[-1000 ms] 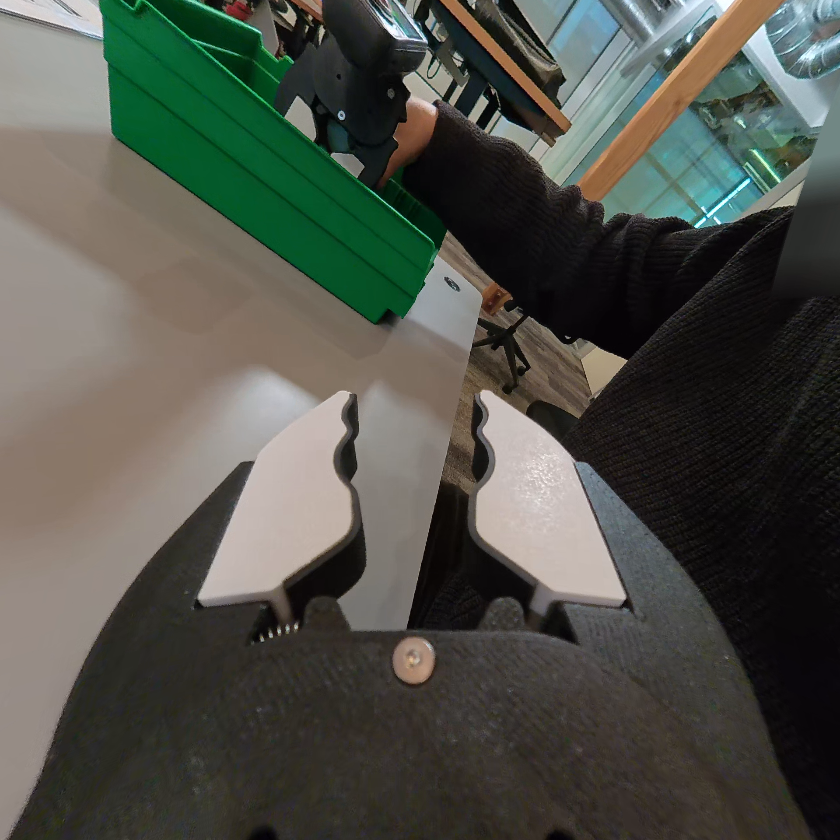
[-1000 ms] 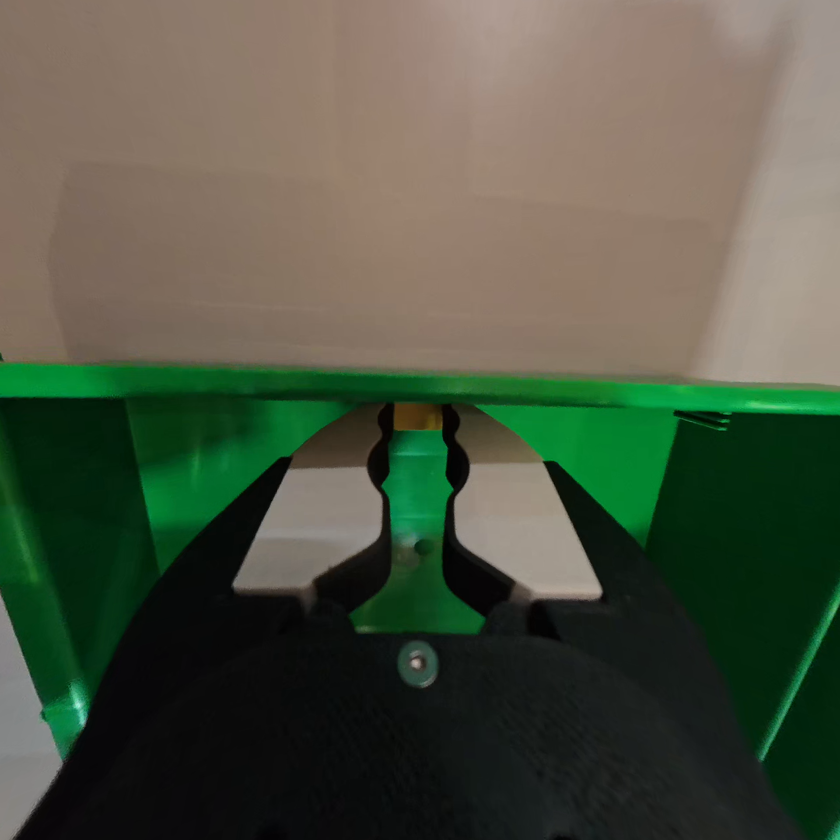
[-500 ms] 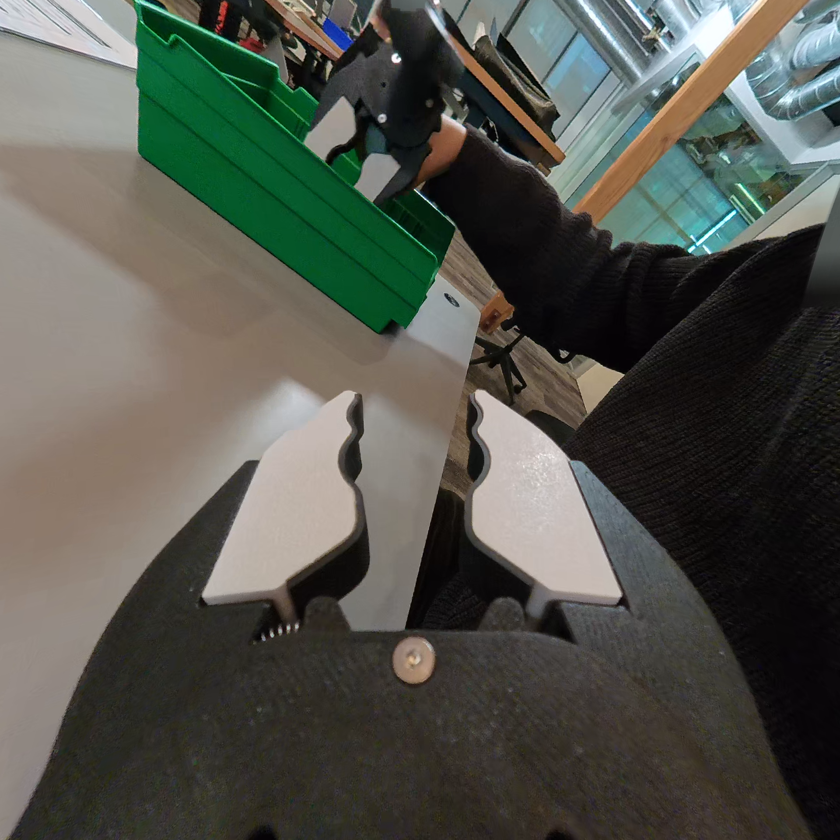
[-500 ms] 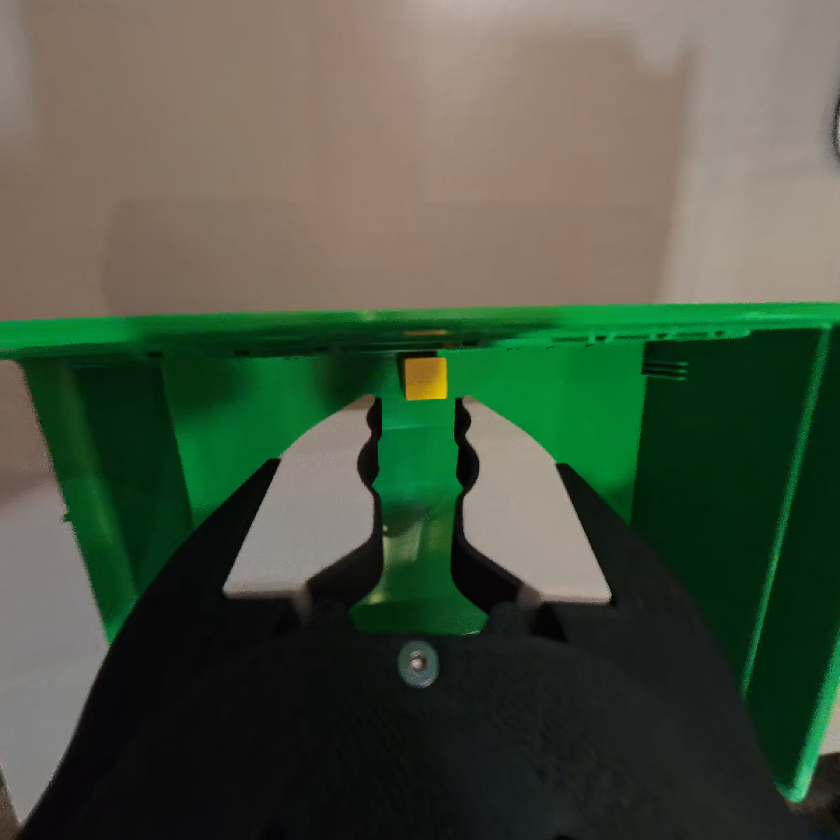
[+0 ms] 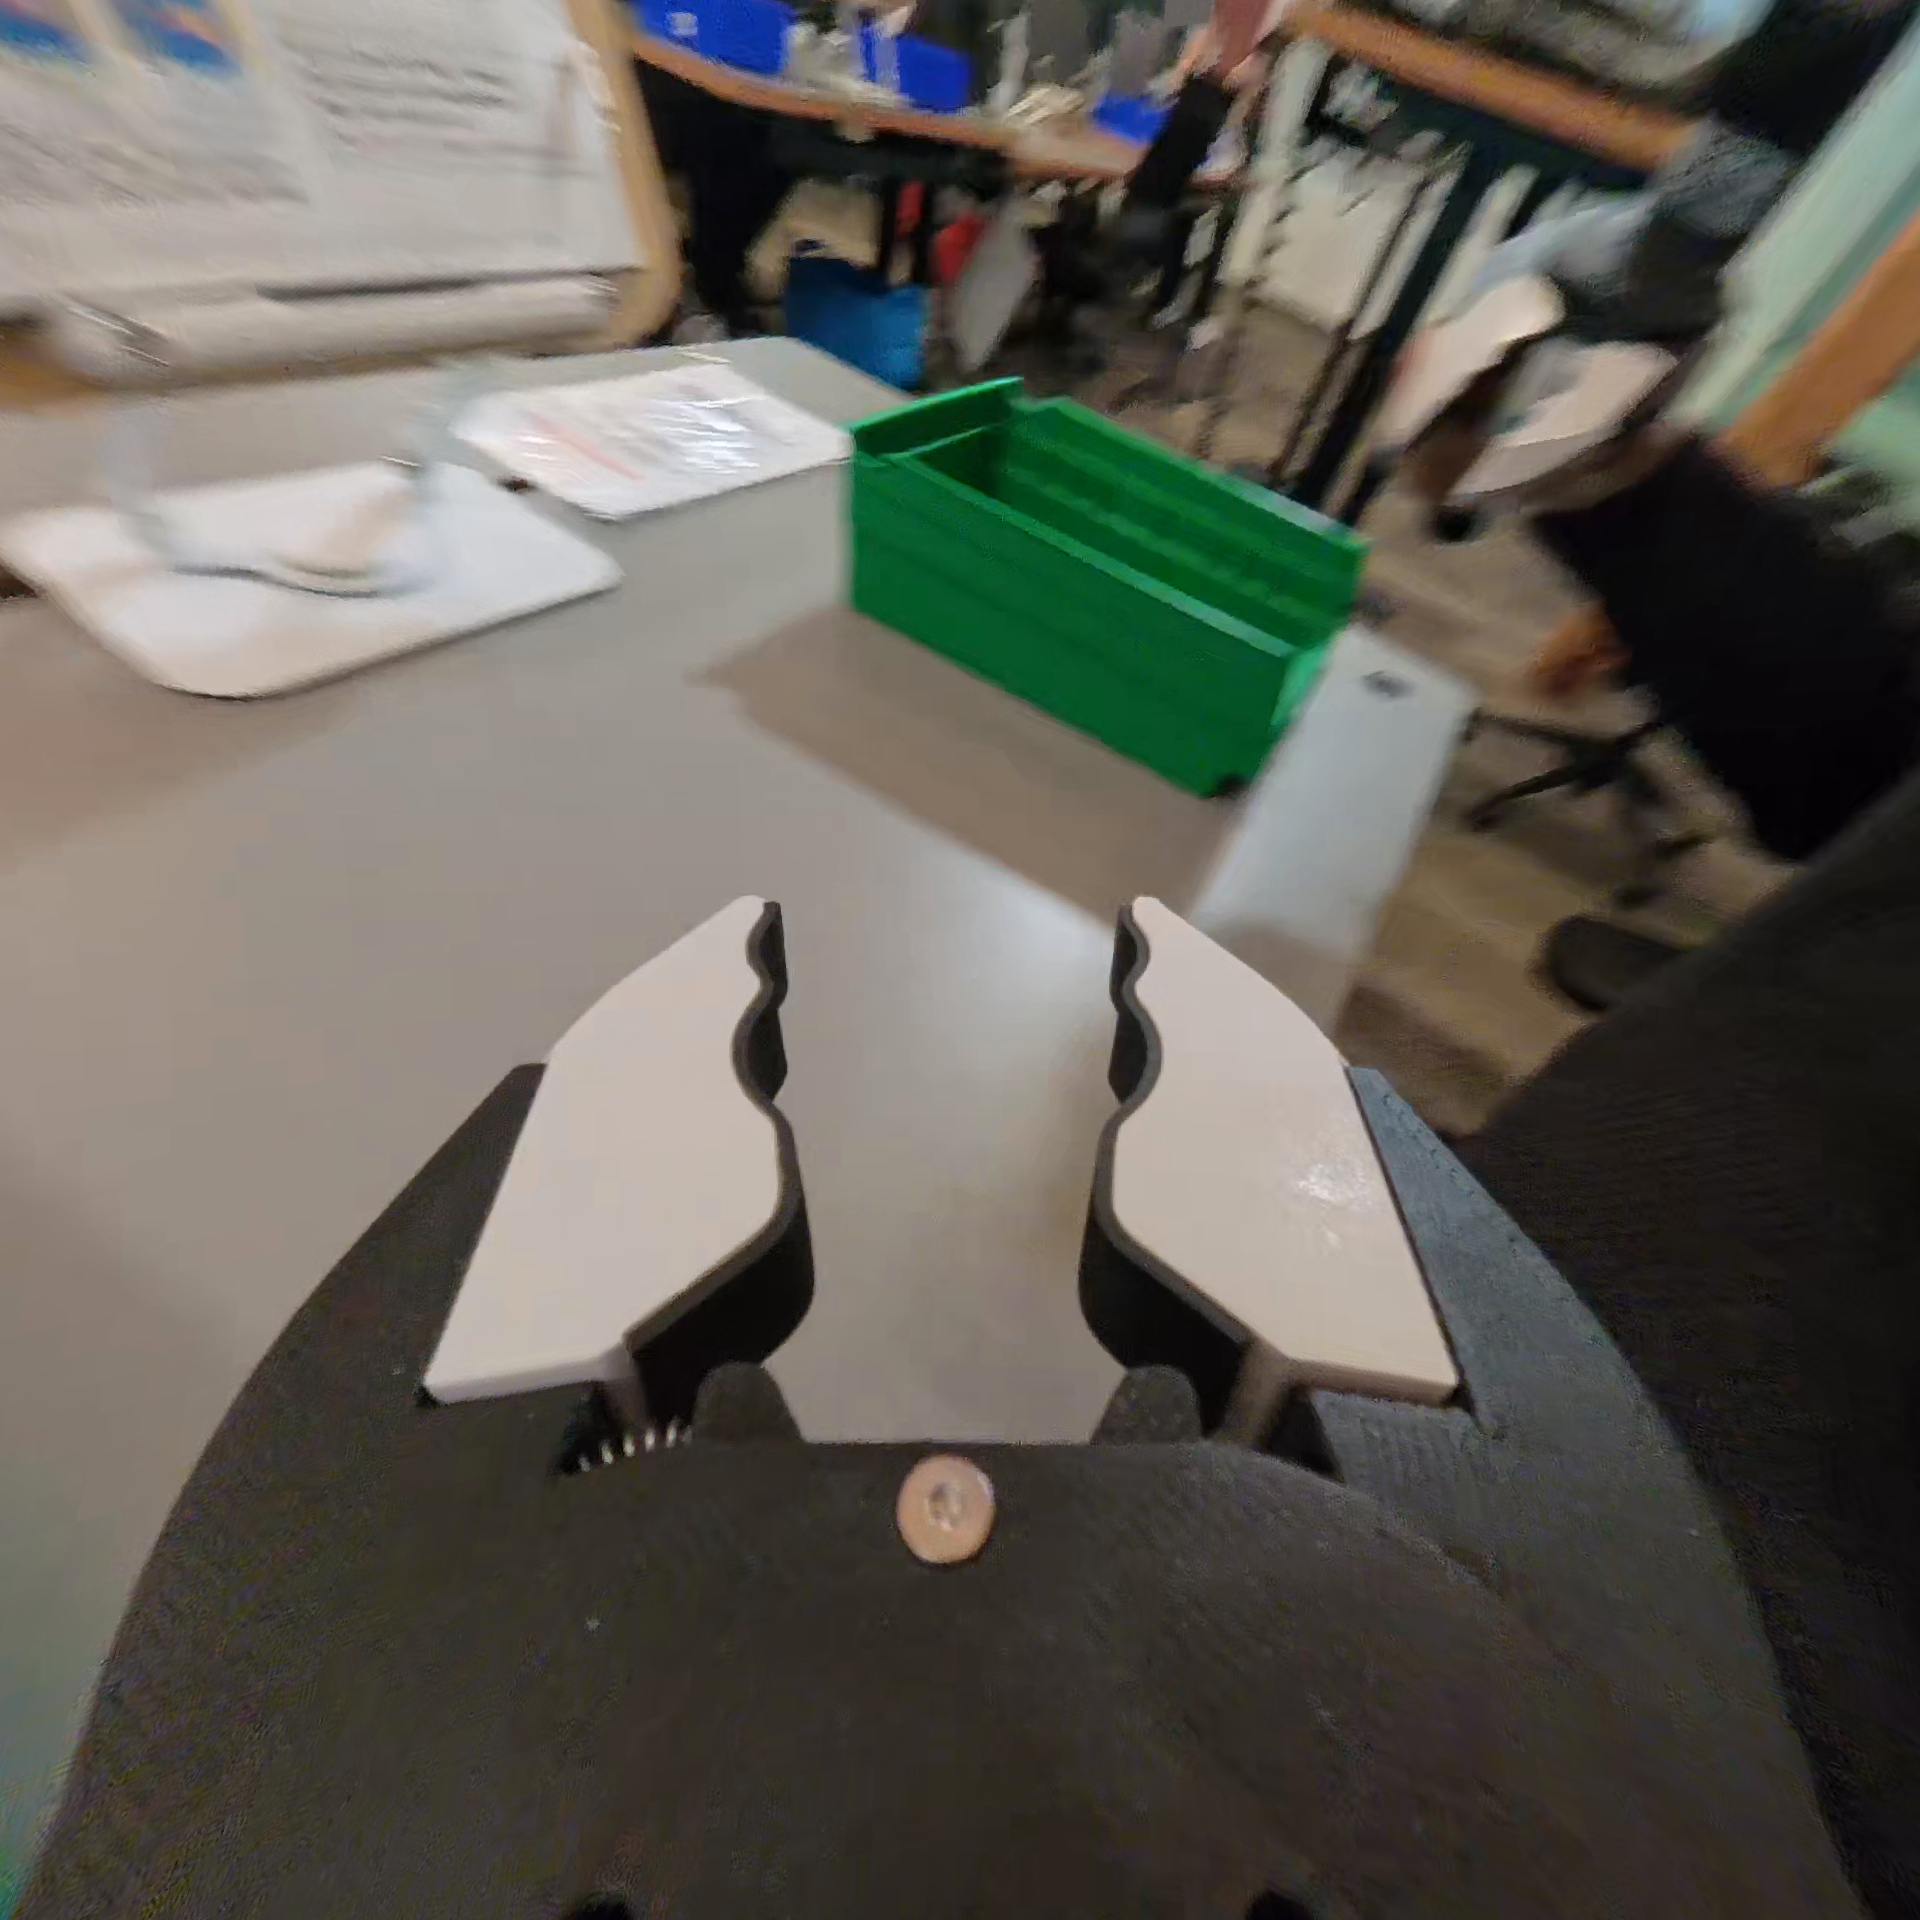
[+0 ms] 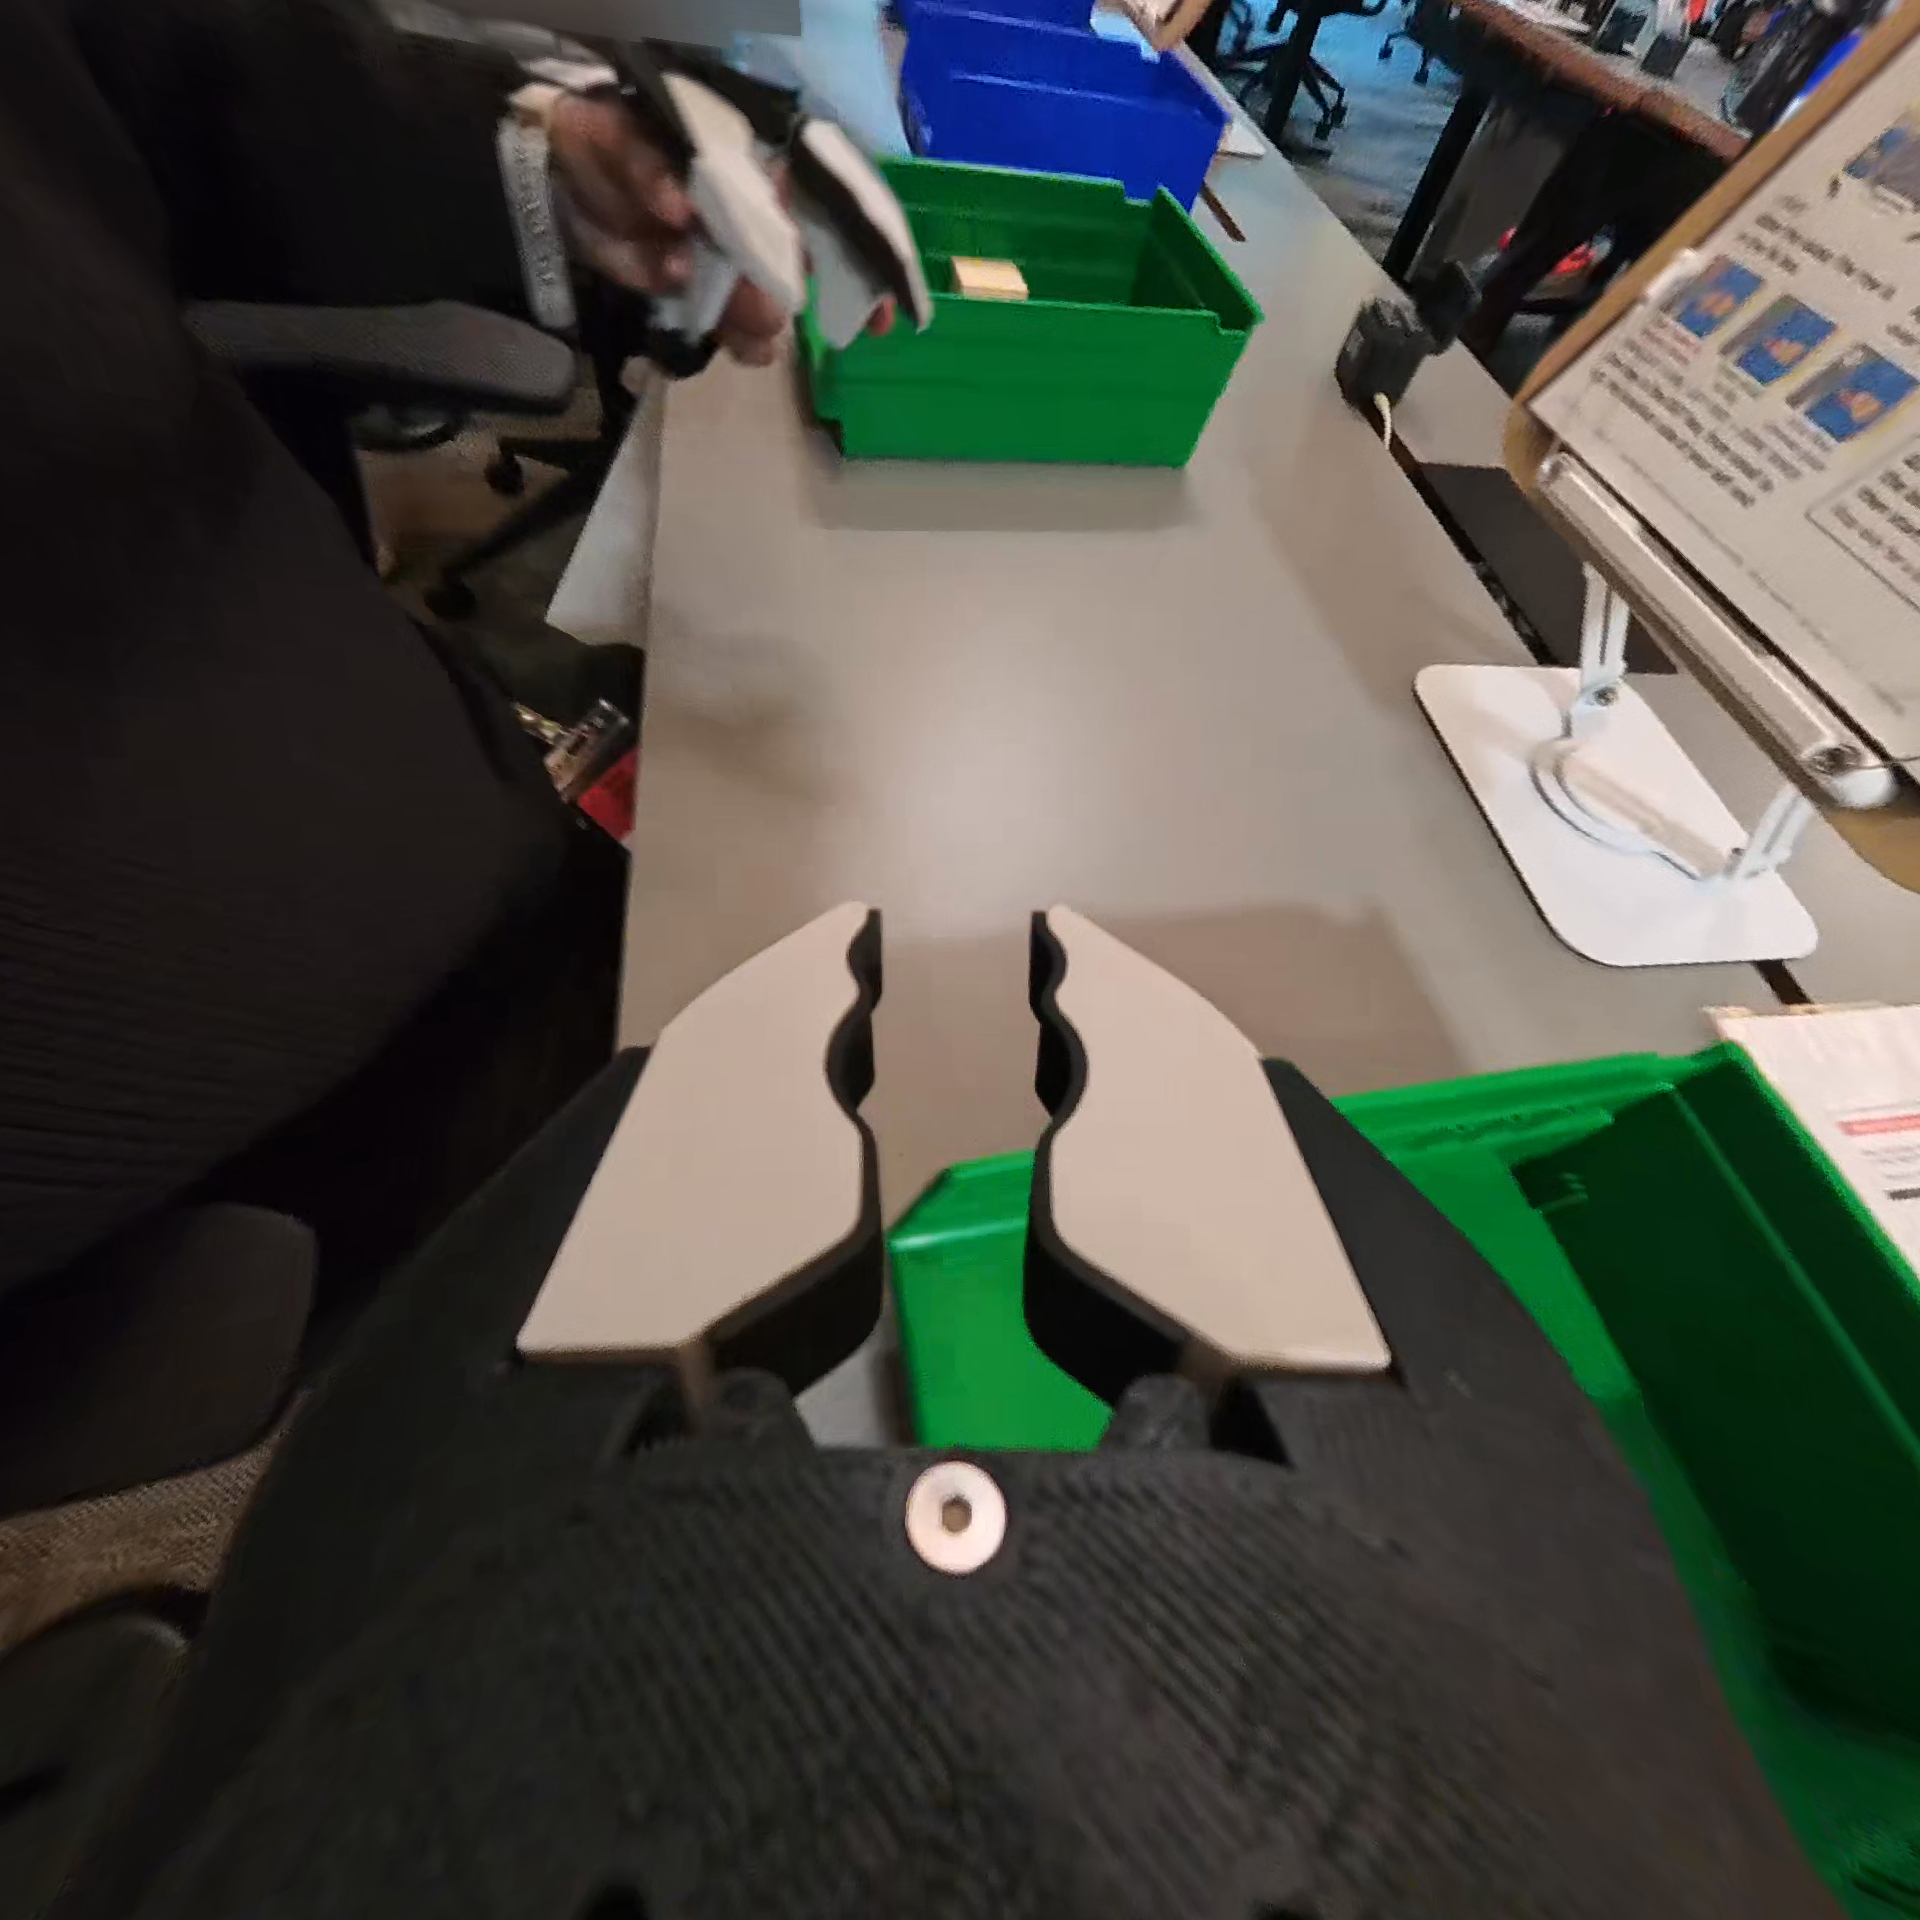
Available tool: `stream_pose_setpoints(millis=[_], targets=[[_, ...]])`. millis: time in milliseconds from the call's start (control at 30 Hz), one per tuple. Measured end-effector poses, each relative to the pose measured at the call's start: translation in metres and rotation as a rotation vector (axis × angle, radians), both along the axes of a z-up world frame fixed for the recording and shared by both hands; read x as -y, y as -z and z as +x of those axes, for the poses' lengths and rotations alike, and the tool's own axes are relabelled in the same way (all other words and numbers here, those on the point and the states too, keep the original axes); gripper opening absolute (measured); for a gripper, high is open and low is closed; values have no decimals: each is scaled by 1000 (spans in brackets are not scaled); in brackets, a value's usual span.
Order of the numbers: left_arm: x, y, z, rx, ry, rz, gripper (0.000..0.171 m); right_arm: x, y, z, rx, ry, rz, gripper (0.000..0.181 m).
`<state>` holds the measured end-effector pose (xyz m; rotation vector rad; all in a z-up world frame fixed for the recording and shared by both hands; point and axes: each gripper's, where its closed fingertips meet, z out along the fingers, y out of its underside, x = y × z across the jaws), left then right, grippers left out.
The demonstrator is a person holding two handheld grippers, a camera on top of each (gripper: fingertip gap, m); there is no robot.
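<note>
My right gripper (image 6: 956, 920) is open and empty. It hangs above the near edge of a green bin (image 6: 1621, 1195), whose inside is mostly hidden behind it. Across the grey table (image 6: 1039, 707) stands a second green bin (image 6: 1029, 384) with a pale wooden block (image 6: 987, 278) inside. My left gripper (image 5: 948, 914) is open and empty above the table. It also shows in the right wrist view (image 6: 831, 239), held by a hand at the far bin's left end. The left wrist view shows the first green bin (image 5: 1081, 613) ahead to the right.
A white stand base (image 6: 1600, 831) holds a tilted board of printed pages (image 6: 1766, 416) at the right. A paper sheet (image 6: 1860, 1112) lies beside the near bin. A blue bin (image 6: 1049, 104) stands behind the far green one. A small black device (image 6: 1382, 348) sits near it. The person's dark sleeve (image 6: 208, 727) fills the left.
My right gripper has risen out of the green bin, leaving a yellow block inside, and now looks across the table. My left gripper has lifted, turned and opened a little wider.
</note>
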<state>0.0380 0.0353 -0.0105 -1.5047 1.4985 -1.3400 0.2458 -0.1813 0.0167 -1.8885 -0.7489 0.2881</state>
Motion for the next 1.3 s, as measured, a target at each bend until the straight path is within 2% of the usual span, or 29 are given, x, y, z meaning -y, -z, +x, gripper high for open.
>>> stream_pose_setpoints(millis=[100, 167, 300, 500, 700, 833, 1300], targets=[[-68, -14, -32, -104, -125, 272, 64, 14, 4, -26, -5, -4, 3, 29], [-108, -16, -52, -212, -158, 388, 65, 19, 11, -41, 3, -11, -7, 28], [-165, -4, -78, -430, -105, 463, 65, 23, 24, -61, 17, -31, -52, 28], [-219, 51, -90, -725, 4, 487, 65, 24, 18, -77, 12, -33, -69, 27], [-256, 105, -97, -955, 87, 640, 59, 28, 14, -89, 7, -7, -77, 24], [-269, 128, -103, -1069, 159, 707, 51, 24, 15, -91, 0, 16, -83, 23], [-277, 152, -100, -1186, 249, 751, 49, 0, 10, -101, -12, -26, -68, 21]])
